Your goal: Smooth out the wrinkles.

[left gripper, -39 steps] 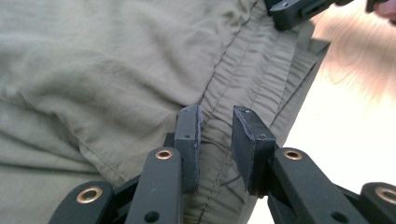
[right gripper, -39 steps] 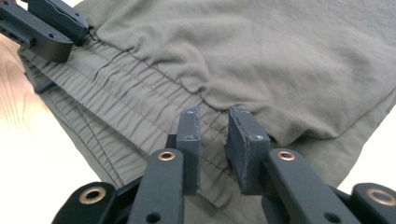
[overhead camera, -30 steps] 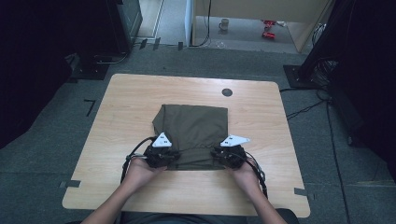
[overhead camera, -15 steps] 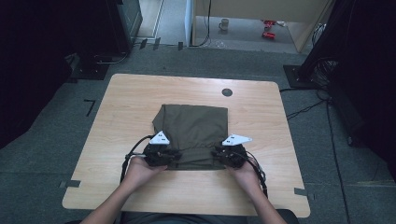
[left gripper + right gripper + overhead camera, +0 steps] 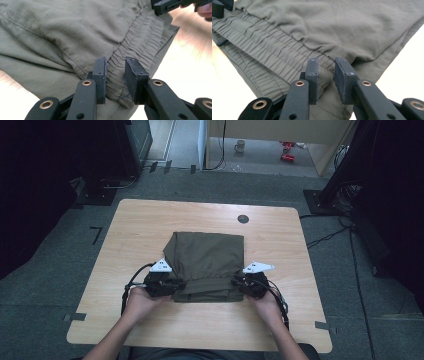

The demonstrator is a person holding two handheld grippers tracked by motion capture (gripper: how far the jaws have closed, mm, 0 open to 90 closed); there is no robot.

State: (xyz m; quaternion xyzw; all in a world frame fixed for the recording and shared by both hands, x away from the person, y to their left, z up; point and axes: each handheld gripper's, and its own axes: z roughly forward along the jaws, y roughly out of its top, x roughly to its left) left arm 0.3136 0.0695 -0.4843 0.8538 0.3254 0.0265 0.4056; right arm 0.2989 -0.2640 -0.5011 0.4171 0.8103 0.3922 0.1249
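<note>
1. Overhead, a folded olive-green garment (image 5: 207, 262) lies at the middle of a pale wooden table (image 5: 150, 225), its gathered waistband (image 5: 207, 292) along the edge nearest the person.
2. Beyond the garment, a small dark round grommet (image 5: 243, 219) sits in the tabletop near the far edge, well apart from the cloth.
3. Around the table, grey carpet (image 5: 60, 270) carries black tape marks (image 5: 95, 234); a mug (image 5: 240, 145) and red items (image 5: 286, 151) stand on the lighter floor past the table.
4. Dark equipment stands (image 5: 345, 175) flank the table on both sides.
5. At the waistband's left end, the left gripper (image 5: 115, 72) has its jaws narrowly parted around the ridged elastic, with cloth bunched between them.
6. At the right end, the right gripper (image 5: 325, 72) likewise has its jaws set close on either side of the waistband's corner fold.
7. Fabric is thin, matte and softly creased; the elastic band shows tight parallel ribs and a stitched seam.
8. Each hand (image 5: 142, 302) grips its tool from the near edge, cables (image 5: 280, 300) trailing back.
</note>
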